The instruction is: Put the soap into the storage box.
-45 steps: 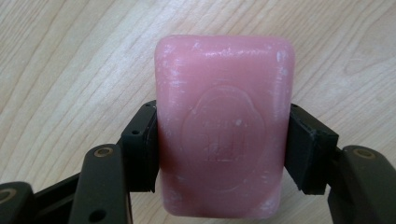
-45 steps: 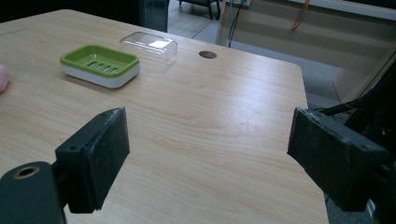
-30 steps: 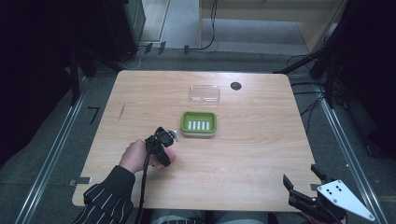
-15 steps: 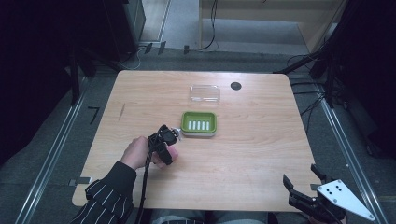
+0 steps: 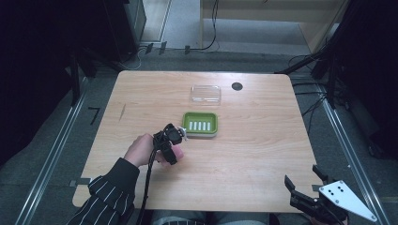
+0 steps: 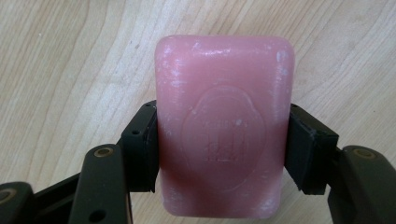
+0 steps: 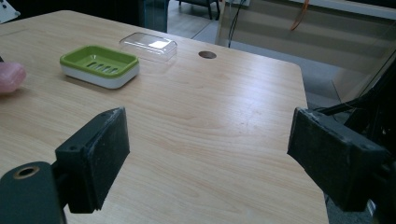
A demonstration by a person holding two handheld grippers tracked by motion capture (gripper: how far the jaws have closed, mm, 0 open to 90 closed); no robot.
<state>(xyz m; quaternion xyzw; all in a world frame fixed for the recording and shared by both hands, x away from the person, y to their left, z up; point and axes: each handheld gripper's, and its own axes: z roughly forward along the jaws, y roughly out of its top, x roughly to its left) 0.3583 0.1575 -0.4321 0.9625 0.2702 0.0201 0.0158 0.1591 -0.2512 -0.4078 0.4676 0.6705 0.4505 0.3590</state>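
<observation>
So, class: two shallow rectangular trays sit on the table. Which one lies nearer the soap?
The green dish, slotted and opaque, lies just beside the soap; the clear lid sits farther back.

Green soap dish (image 5: 200, 125) set near worktop (image 5: 263, 140) centre, clear lid (image 5: 205, 93) just beyond toward far edge; narrow gap left between them. Left gripper (image 5: 171, 143) with pink soap (image 6: 223, 140) clamped between fingers (image 6: 140, 144) found just near-left of dish. Right half, near edge and left edge left bare. Small dark disc (image 5: 237, 86) seen flat near far edge.

Left gripper (image 5: 170, 143) with soap (image 6: 224, 126) slightly nearer.
</observation>
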